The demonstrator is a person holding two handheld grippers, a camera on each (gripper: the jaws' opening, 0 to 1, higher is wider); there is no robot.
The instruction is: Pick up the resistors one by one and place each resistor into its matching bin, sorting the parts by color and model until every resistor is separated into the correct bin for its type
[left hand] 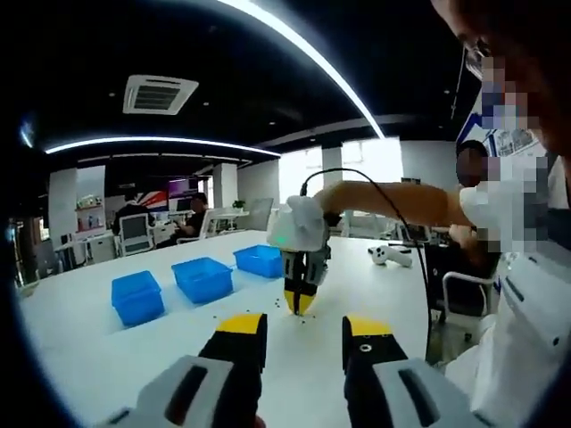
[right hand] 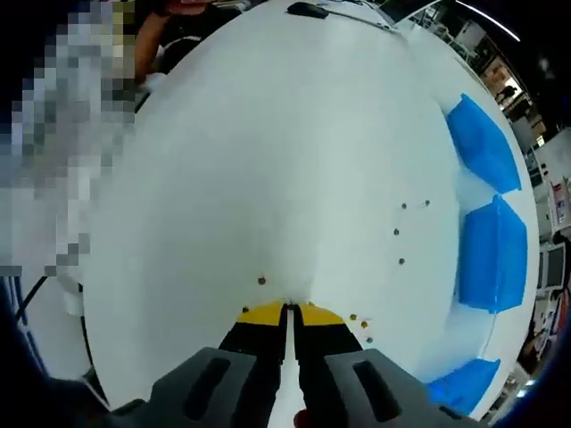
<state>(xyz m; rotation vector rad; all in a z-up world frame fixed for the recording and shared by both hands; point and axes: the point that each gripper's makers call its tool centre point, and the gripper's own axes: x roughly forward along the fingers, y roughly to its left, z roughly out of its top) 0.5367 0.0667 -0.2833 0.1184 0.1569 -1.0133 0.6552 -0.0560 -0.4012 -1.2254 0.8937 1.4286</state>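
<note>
R gripper (right hand: 292,310) jaws clenched at the table (right hand: 268,160), tips down; can't tell if a part is pinched. L gripper (left hand: 303,328) released, lower centre. Resistors (right hand: 401,261) scattered right of centre nr blue bins (right hand: 491,254): prob. v. light, leads bendy; grip body, gently.

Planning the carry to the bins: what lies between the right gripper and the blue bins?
In the right gripper view, bare white table and a few scattered resistors separate the right gripper from the blue bins.

The desk (right hand: 268,160) has a smooth white top with a soft sheen. The three blue bins (left hand: 202,278) look like matt plastic. Both grippers have hard grey plastic bodies with yellow-tipped black jaws.
</note>
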